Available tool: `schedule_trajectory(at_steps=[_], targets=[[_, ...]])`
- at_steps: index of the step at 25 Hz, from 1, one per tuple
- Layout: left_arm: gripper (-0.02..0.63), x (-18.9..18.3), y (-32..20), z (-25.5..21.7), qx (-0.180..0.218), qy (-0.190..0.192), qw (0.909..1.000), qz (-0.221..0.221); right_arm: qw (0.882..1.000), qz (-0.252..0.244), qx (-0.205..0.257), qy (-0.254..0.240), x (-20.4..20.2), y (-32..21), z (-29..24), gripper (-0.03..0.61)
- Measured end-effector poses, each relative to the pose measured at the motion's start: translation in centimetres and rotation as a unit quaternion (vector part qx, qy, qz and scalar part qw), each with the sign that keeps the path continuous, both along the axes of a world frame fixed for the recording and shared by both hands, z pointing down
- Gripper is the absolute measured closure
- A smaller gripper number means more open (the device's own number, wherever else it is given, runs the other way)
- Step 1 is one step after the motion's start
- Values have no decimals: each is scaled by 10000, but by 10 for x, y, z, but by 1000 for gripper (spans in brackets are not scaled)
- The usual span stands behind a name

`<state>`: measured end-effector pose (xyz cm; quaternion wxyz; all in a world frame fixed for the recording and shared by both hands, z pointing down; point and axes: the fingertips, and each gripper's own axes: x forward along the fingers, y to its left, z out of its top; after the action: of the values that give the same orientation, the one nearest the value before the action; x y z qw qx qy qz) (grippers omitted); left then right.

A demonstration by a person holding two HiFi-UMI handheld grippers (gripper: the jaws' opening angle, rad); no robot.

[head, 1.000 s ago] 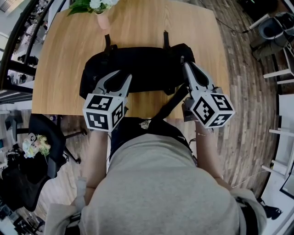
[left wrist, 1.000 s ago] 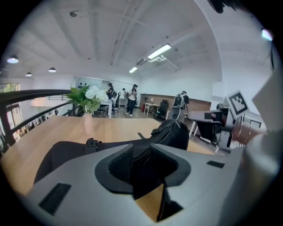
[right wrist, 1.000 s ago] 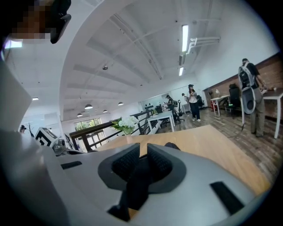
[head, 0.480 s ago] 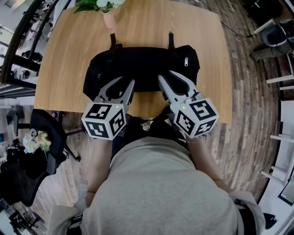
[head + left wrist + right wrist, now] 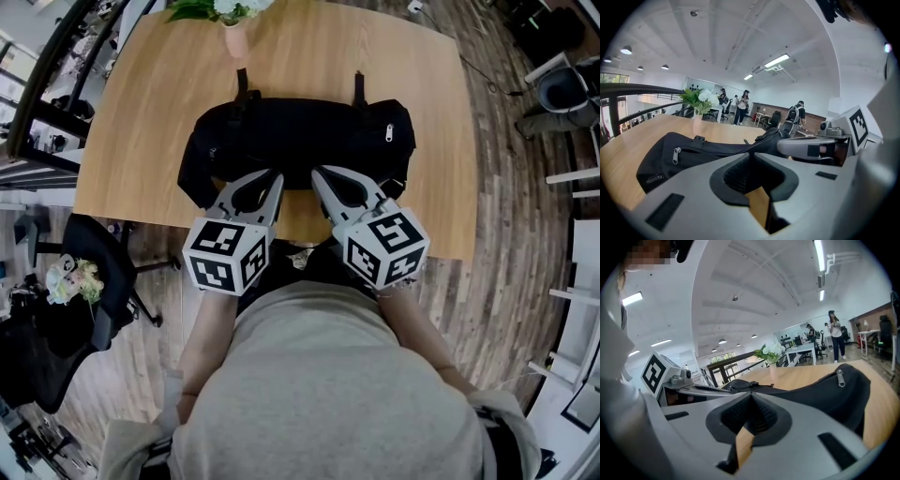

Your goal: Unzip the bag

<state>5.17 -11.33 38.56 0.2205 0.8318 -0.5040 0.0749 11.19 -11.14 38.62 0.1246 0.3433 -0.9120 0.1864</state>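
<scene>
1. A wooden table (image 5: pixel 141 141) fills the middle of the room.
2. A pink vase (image 5: pixel 235 39) of white flowers (image 5: pixel 211 7) stands at its far edge.
3. A black office chair (image 5: pixel 94 272) sits left of the table, on the plank floor (image 5: pixel 506 187).
4. People (image 5: pixel 742 105) stand far off, under strip lights (image 5: pixel 776 61).

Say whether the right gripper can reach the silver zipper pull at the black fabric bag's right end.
Probably yes: the right gripper, shut, sits at the black fabric bag's near edge; nothing covers the silver zipper pull.

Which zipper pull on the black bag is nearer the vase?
The pull at the bag's left end, beside the printed label; the other pull hangs at the right end.
</scene>
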Motion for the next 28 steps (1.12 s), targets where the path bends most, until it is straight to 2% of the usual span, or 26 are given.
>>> schedule_trajectory(at_steps=[9, 16, 28], targets=[[587, -1, -2, 16, -259, -305, 9992, -7, 10000, -54, -14, 20, -1, 0, 3, 574], [592, 11, 0, 20, -360, -280, 9989, 129, 9991, -220, -152, 343, -4, 5, 14, 574], [592, 9, 4, 24, -452, -230, 9986, 155, 9984, -297, -273, 401, -5, 9, 19, 574]])
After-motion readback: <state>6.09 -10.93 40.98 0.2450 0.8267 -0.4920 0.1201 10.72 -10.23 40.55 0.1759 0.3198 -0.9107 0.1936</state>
